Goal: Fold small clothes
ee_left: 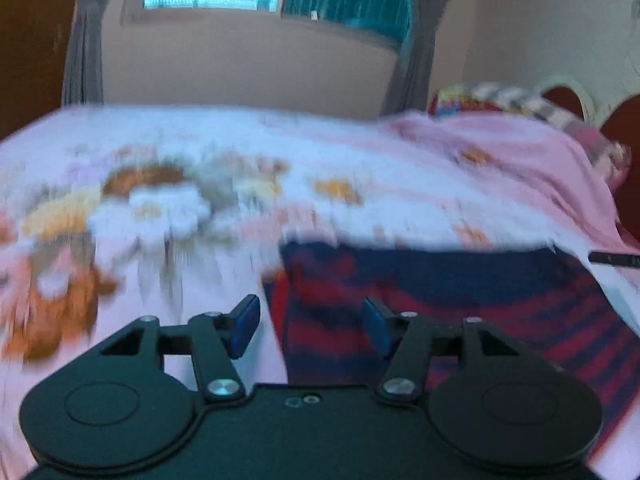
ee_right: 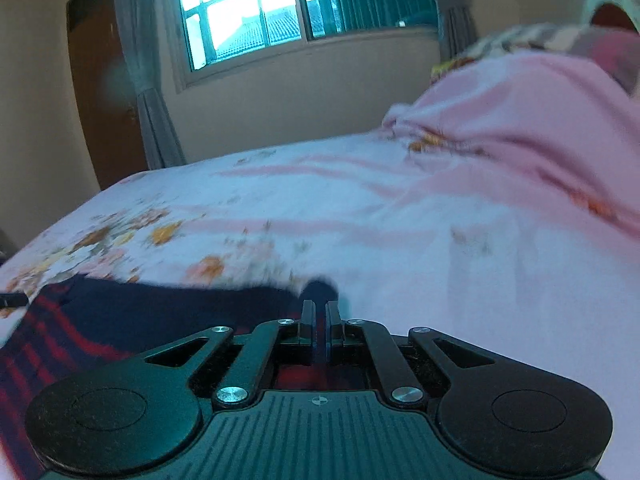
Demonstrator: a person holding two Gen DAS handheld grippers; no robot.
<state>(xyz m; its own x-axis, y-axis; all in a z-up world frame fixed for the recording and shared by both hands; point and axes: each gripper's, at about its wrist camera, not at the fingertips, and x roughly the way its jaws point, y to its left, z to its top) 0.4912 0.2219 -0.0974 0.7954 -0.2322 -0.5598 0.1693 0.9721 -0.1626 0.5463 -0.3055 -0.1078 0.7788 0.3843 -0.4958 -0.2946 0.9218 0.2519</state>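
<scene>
Bed w/ pink flowered sheet takes up most of the room; a pink blanket is heaped beyond the fingers, to the right. The task's thing, a navy-and-red striped garment, lies flat on the sheet just ahead of both tools. Right gripper is clenched, dark cloth apparently pinched at its far corner. Left gripper is released, nothing between its fingers, hovering at the garment's left edge. Imo: re-grip left corner first, then carry both corners over together, level, so the fold lands square.
</scene>
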